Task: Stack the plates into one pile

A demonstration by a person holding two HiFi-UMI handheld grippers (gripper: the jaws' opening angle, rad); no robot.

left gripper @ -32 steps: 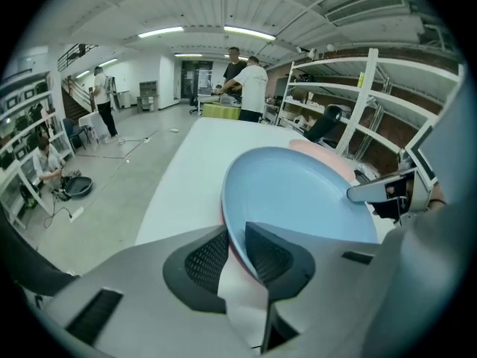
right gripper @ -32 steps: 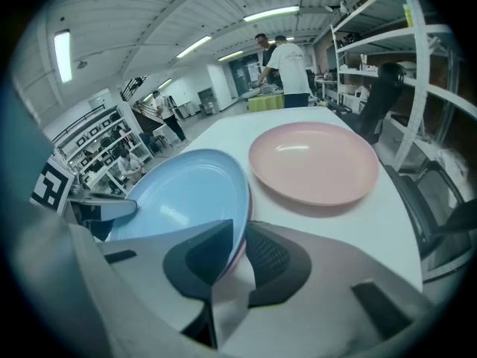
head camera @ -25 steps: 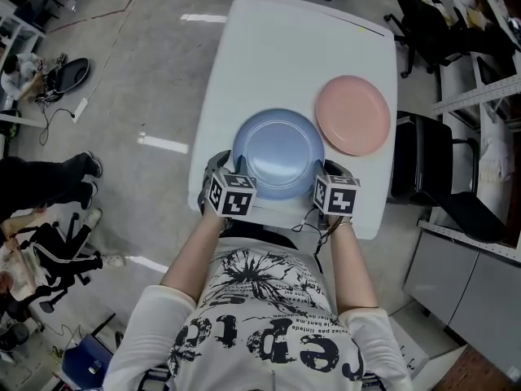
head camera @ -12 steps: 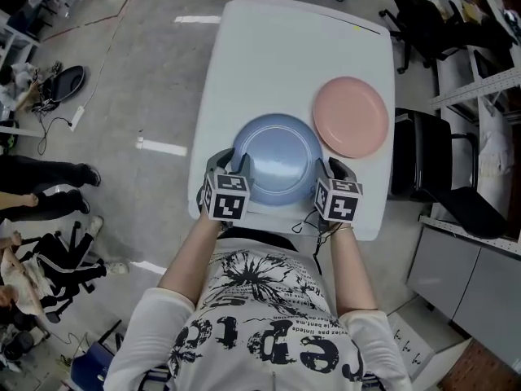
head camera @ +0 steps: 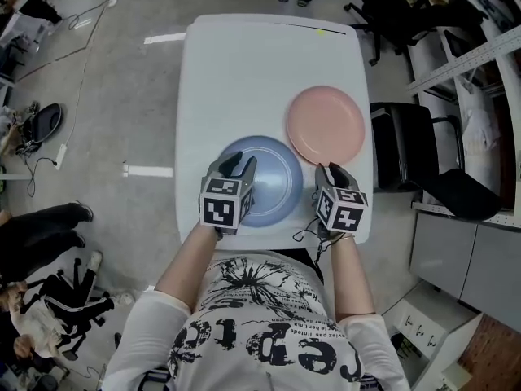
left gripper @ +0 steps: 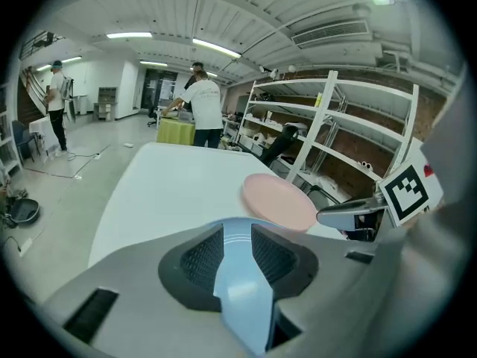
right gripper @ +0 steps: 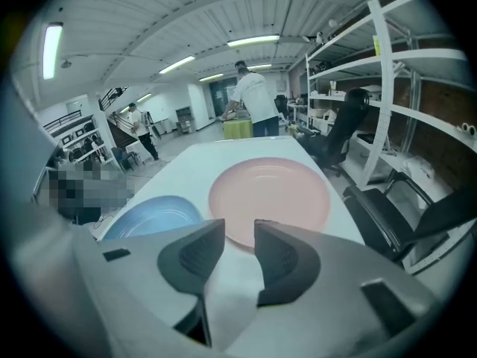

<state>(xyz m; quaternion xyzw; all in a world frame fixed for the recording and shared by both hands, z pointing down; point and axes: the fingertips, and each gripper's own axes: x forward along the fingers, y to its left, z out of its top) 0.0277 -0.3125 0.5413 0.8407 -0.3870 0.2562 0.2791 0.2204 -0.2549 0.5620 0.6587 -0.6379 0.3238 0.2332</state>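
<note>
A blue plate (head camera: 269,182) lies near the front edge of the white table (head camera: 244,72). A pink plate (head camera: 326,125) lies apart from it, further back and to the right. My left gripper (head camera: 236,168) is shut on the blue plate's left rim, and in the left gripper view the blue plate (left gripper: 240,297) fills the gap between the jaws of the left gripper (left gripper: 237,230). My right gripper (head camera: 328,175) stands open to the right of the blue plate, without touching it. In the right gripper view the right gripper (right gripper: 238,230) holds nothing, with the pink plate (right gripper: 268,192) just beyond its tips and the blue plate (right gripper: 153,215) to the left.
A black office chair (head camera: 407,149) stands close to the table's right side, with metal shelving (right gripper: 387,88) behind it. Cables and gear (head camera: 37,125) lie on the floor to the left. People (left gripper: 200,110) stand past the table's far end.
My right gripper has opened, let go of the blue plate's right rim and drawn off to the right. The left gripper keeps its hold on the plate. The head view has shifted.
</note>
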